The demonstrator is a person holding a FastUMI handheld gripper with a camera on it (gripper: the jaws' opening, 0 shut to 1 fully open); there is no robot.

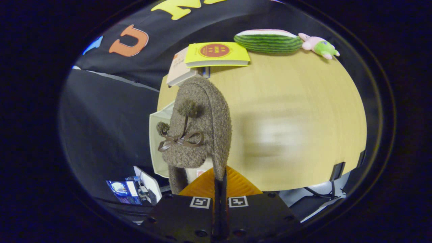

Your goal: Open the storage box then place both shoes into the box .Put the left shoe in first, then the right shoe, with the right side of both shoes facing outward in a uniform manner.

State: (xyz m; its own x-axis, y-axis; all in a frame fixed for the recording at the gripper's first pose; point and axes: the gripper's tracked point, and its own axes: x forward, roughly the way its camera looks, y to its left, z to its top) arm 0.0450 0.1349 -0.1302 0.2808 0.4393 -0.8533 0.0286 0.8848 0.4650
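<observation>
A fuzzy brown slipper shoe (199, 128) with a dark bow and pompoms stands on edge between my fingers, its heel rim pinched. My gripper (220, 184) is shut on the shoe's side wall, fingers close together. The shoe hangs in front of a pale storage box (158, 135) that sits at the near left corner of the wooden table (297, 101). Only the box's left wall and top rim show behind the shoe; its inside is hidden.
At the table's far side lie a yellow book (216, 53) on a white book (177, 71), a watermelon-slice plush (268, 40) and a small pink-green plush (319, 45). Left of the table the floor drops away, with a small stand and cards (135, 187).
</observation>
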